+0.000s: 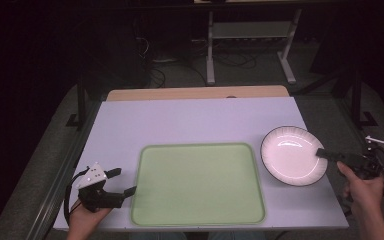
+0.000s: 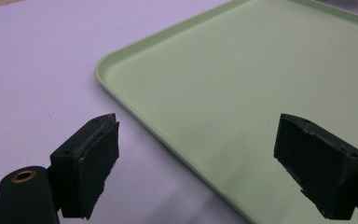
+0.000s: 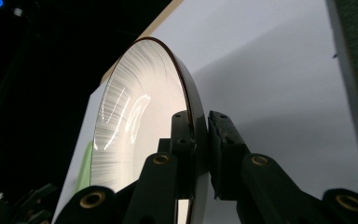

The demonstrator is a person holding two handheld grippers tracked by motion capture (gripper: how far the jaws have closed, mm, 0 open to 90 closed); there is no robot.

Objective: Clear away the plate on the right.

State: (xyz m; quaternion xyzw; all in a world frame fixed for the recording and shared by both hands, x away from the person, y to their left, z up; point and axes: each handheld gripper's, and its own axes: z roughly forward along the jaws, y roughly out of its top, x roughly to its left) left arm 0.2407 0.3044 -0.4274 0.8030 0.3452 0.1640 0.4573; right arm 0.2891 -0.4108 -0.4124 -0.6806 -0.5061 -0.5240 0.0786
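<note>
A white ribbed plate [image 1: 292, 154] with a dark rim sits at the table's right side, beside the tray. My right gripper [image 1: 325, 153] is shut on the plate's right rim; in the right gripper view the rim [image 3: 192, 100] runs between the two black jaws of the right gripper [image 3: 201, 122], and the view is rolled sideways. A pale green tray [image 1: 198, 182] lies empty in the middle front of the table. My left gripper [image 1: 121, 181] stands open at the tray's left edge, nothing between its jaws. In the left gripper view the left gripper [image 2: 196, 135] straddles the tray's rim [image 2: 135, 112].
The table [image 1: 190, 120] has a white top with a wooden strip along its far edge. Behind it stand a metal frame [image 1: 250, 45] and cables on a dark floor. The table's right edge lies close to my right hand [image 1: 362, 187].
</note>
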